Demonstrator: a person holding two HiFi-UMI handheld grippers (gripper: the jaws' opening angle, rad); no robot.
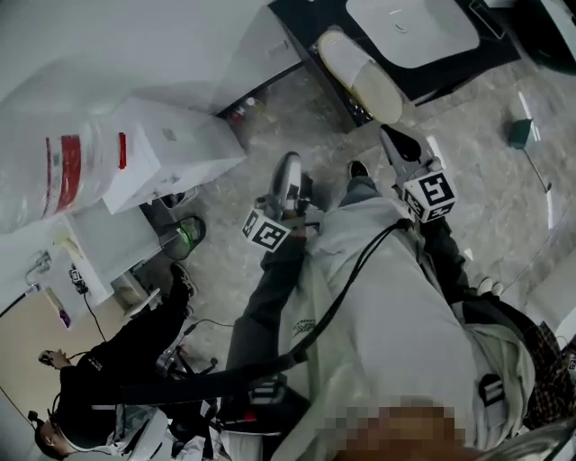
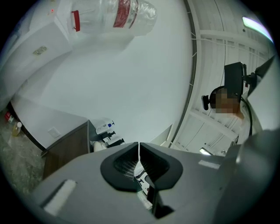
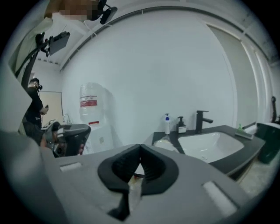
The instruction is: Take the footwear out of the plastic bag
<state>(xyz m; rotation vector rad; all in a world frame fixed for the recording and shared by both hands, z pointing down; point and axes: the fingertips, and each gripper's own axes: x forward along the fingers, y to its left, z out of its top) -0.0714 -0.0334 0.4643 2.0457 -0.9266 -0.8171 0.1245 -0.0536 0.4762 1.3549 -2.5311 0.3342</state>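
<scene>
Head view looks steeply down the person's pale jacket [image 1: 378, 306] to a marbled floor [image 1: 486, 207]. Left gripper [image 1: 289, 167] sits at frame centre and right gripper [image 1: 390, 137] just right of it – both held out over the floor, well apart from the task's thing. Left gripper view: jaws fully together, nothing between them, pointing at a white wall. Right gripper view: jaws likewise pressed together and empty, aimed toward the sink [image 1: 409, 27].

The plastic bag [image 1: 360, 76] with the pale footwear inside (one oblong shape; pair or single, cannot tell) lies on the dark worktop [image 1: 301, 22] at upper centre of frame, just left of the sink basin and above both grippers – untouched.

Water dispenser [image 1: 166, 153] with its bottle [image 1: 63, 171] at upper left. A second person [image 1: 108, 378] in dark clothes at lower left. Green object [image 1: 517, 133] on the floor at right. Faucet [image 3: 201, 120] and two pump bottles [image 3: 167, 124] stand behind the basin in the right gripper view
</scene>
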